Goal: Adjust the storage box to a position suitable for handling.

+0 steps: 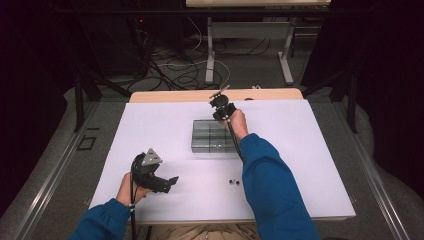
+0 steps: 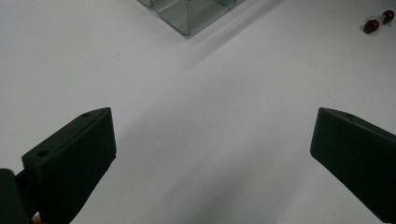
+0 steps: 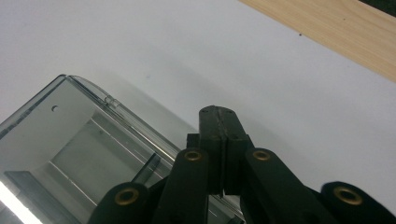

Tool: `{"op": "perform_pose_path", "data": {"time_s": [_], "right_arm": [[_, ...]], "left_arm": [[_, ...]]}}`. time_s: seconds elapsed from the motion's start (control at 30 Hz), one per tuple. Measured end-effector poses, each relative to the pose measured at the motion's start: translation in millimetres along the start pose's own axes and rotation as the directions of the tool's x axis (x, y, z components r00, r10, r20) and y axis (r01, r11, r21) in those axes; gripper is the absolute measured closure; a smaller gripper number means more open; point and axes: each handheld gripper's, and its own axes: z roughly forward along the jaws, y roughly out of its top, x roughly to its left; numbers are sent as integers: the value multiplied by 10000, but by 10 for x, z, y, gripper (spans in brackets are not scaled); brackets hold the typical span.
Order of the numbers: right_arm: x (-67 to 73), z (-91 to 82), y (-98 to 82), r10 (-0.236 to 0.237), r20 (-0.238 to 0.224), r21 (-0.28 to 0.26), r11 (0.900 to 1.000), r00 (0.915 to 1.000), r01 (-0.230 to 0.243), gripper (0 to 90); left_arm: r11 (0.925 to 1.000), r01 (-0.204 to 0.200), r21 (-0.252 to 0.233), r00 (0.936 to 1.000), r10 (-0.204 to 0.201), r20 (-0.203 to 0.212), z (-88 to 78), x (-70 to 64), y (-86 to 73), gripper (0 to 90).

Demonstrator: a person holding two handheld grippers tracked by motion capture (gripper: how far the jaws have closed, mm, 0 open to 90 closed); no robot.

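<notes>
- Right gripper view: right tongs (image 3: 219,140) pressed together, nothing visible between them, above the far edge of the clear compartment box (image 3: 88,154).
- Left tongs (image 2: 212,158) spread wide, empty, over the white worktop (image 2: 196,93).

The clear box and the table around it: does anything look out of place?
Two small dark round parts lie loose on the white table, apart from the clear compartment box. Nothing looks spilled or damaged.
</notes>
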Motion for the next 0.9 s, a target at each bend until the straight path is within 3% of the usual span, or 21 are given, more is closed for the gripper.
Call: {"op": "perform_pose_path", "data": {"time_s": [0.03,0.1,0.2,0.33,0.4,0.53,0.67,0.73,0.8,0.9], "right_arm": [[14,0,-4,42,30,-15,10000,10000,-42,900],[17,-15,-9,-348,2,95,9993,9994,348,900],[43,-35,-22,-232,-58,267,9994,9997,234,900],[56,-49,-33,-577,-102,303,9979,9983,579,900],[92,-72,-52,-432,-116,460,9980,9990,437,900],[142,-121,-116,-483,-260,440,9978,9985,494,900],[167,-156,-144,-472,-271,638,9968,9985,488,900],[178,-173,-164,-771,-348,601,9951,9964,791,900],[217,-201,-189,-550,-400,726,9957,9977,578,900],[227,-209,-220,-703,-595,542,9958,9957,736,900]], "left_arm": [[10000,26,9,10000,-26,16,2,1,-1,5],[10000,20,17,10000,-20,20,3,2,0,5],[10000,16,23,10000,-16,17,4,1,0,5],[10000,-48,25,10000,48,-34,-4,5,1,5],[9999,30,-128,10000,-31,-15,-3,3,1,5],[9998,-86,165,9999,84,95,-20,11,7,5],[10000,-36,37,9999,35,100,-13,3,9,5],[9999,-47,-110,10000,46,-23,-5,0,2,5],[9999,-79,-108,10000,79,-33,-8,1,4,6],[9999,-73,-115,10000,72,-68,-13,-1,4,5]]}}
